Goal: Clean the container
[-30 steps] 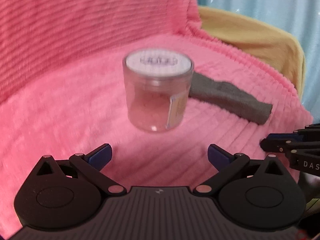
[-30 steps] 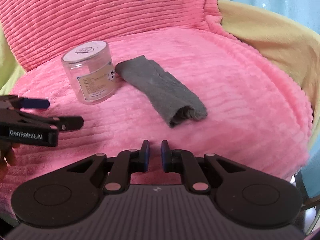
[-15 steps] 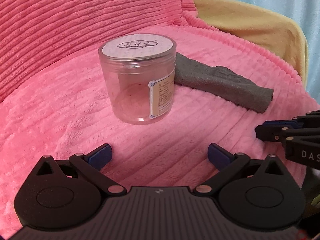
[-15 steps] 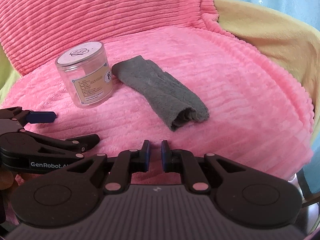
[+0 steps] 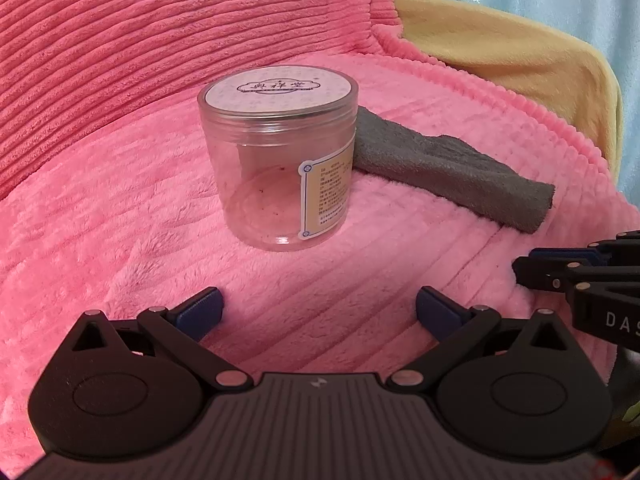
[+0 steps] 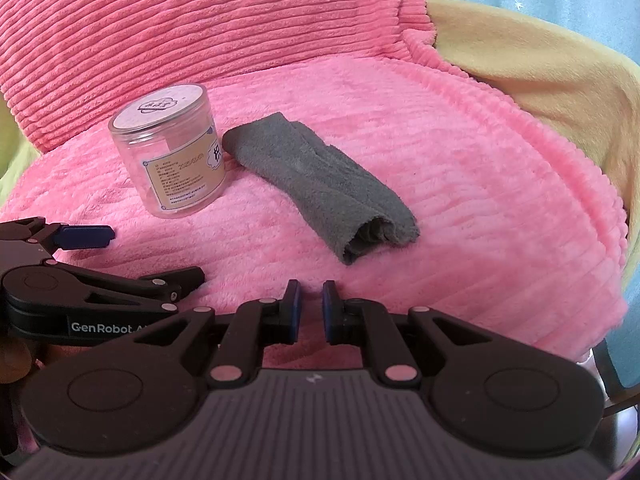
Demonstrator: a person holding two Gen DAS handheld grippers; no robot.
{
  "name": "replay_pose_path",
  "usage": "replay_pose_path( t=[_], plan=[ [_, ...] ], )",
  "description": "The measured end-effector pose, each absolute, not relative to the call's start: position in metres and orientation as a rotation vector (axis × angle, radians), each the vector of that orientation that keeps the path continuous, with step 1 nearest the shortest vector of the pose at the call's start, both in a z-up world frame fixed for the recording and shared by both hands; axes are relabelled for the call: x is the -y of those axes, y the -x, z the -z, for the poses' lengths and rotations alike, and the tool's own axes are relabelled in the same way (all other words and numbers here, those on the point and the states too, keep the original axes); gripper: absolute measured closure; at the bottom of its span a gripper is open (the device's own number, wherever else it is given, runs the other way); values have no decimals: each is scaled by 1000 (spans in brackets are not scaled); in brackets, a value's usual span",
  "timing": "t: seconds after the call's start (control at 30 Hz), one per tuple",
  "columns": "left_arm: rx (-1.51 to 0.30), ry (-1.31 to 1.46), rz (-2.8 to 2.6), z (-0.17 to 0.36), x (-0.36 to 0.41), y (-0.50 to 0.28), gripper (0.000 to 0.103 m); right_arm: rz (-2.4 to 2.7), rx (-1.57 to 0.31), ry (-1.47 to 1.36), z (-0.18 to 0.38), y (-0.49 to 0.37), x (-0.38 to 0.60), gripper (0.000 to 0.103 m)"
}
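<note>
A clear lidded container (image 5: 278, 156) stands upright on a pink blanket (image 5: 120, 216), a folded grey cloth (image 5: 452, 172) touching its far side. The left gripper (image 5: 318, 310), spread wide and empty, has moved closer, probably to grasp it. The right gripper (image 6: 311, 308) stays nearly closed, holding nothing.

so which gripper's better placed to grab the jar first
Left. The left gripper is open wide and faces the jar; the right gripper is nearly closed, nearer the grey cloth.

Both wrist views look forward, low, sharing jar (image 5: 280, 156) and cloth (image 6: 320, 180).
</note>
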State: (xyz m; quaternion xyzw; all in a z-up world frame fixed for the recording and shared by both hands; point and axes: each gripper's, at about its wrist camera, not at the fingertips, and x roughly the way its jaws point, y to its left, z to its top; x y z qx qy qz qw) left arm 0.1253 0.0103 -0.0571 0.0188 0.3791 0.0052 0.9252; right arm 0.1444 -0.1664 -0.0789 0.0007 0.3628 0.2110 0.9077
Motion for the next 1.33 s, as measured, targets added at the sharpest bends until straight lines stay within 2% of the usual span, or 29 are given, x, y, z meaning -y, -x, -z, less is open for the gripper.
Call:
replay_pose_path(
  t=[1.33],
  plan=[
    [-771,-38,-34,58,4,-124,0,-436,-741,4,79,-144,167,95]
  ],
)
